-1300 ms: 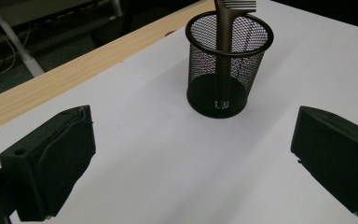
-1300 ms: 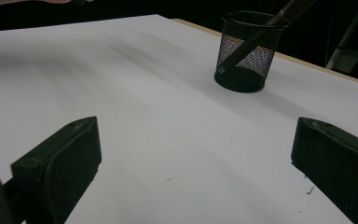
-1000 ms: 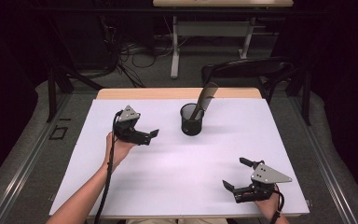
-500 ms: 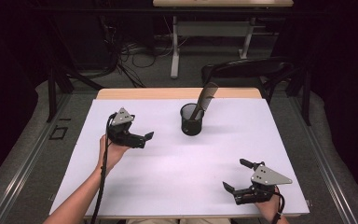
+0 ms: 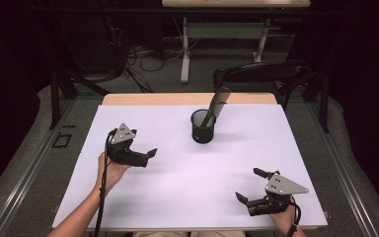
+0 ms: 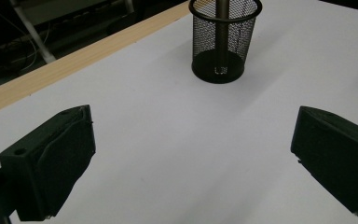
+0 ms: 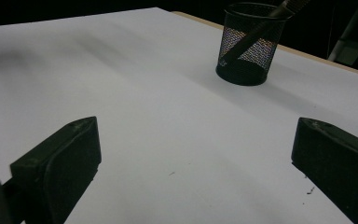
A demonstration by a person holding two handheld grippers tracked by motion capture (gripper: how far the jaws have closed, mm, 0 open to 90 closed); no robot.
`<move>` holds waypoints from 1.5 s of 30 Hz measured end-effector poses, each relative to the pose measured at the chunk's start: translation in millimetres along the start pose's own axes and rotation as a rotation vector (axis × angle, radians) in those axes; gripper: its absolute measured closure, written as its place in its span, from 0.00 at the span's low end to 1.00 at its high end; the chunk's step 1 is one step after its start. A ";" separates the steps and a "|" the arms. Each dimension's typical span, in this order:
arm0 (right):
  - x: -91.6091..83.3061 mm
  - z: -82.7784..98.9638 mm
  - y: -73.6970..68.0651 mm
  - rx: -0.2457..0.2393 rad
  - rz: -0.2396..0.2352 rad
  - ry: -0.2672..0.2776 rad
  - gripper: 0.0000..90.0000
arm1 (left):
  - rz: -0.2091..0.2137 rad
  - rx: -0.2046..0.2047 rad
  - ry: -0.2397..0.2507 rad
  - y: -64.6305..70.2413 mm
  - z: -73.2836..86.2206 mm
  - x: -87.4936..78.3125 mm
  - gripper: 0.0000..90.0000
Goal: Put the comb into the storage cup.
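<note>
A black mesh cup [image 5: 203,127] stands upright toward the table's far edge, a dark comb-like tool [image 5: 215,104] leaning in it. The left gripper [image 5: 146,158] and right gripper [image 5: 246,191] both gape wide, empty, well apart from the cup. The left gripper view shows the tool's handle [image 6: 222,32] reaching the cup's floor.

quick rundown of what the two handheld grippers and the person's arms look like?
Both are black two-jaw units. The left tool and right tool each carry a grey three-cornered plate on top, with small dark dots. The jaws are chunky black blocks with flat inner pads. A black cable trails down from the left one along the forearm. Forearms show bare, no sleeves visible.
</note>
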State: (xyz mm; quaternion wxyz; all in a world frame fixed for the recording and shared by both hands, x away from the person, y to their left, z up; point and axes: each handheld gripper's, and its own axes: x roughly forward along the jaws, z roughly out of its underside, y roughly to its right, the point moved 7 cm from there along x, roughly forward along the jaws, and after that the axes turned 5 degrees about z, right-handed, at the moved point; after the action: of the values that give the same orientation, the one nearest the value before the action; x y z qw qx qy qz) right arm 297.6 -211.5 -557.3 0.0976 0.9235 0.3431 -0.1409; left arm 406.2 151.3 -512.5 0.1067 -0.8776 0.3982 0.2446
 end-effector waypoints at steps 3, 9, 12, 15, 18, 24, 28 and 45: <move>-1.0 0.4 0.3 0.001 0.004 -0.001 0.01 | 0.001 -0.006 -0.005 0.5 6.4 -4.1 0.00; -1.9 0.6 0.1 0.002 0.006 -0.004 0.01 | 0.000 -0.011 0.002 3.5 15.7 -12.1 0.00; -1.8 0.8 0.0 0.004 0.005 -0.005 0.01 | 0.001 -0.012 0.003 5.7 20.0 -15.0 0.00; -1.3 0.7 -0.2 0.003 0.003 -0.003 0.01 | 0.001 -0.012 0.006 8.8 23.7 -17.8 0.00; -1.2 0.9 -0.3 0.004 0.002 -0.005 0.01 | -0.002 -0.011 0.013 11.6 25.6 -22.0 0.00; -1.7 0.8 -0.2 0.002 0.003 -0.004 0.01 | 0.001 -0.013 0.000 15.0 33.4 -26.9 0.00; -1.3 1.0 -0.2 0.006 0.004 -0.005 0.01 | 0.002 -0.020 0.006 17.2 38.4 -30.5 0.00; -1.6 1.5 -0.2 0.006 0.006 -0.009 0.01 | 0.002 -0.043 -0.017 28.8 63.8 -36.7 0.00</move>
State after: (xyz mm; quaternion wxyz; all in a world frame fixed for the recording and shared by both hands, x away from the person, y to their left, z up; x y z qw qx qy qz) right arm 296.1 -212.8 -558.3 0.0969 0.9241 0.3397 -0.1458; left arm 341.9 180.5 -548.2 0.0908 -0.8772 0.3927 0.2608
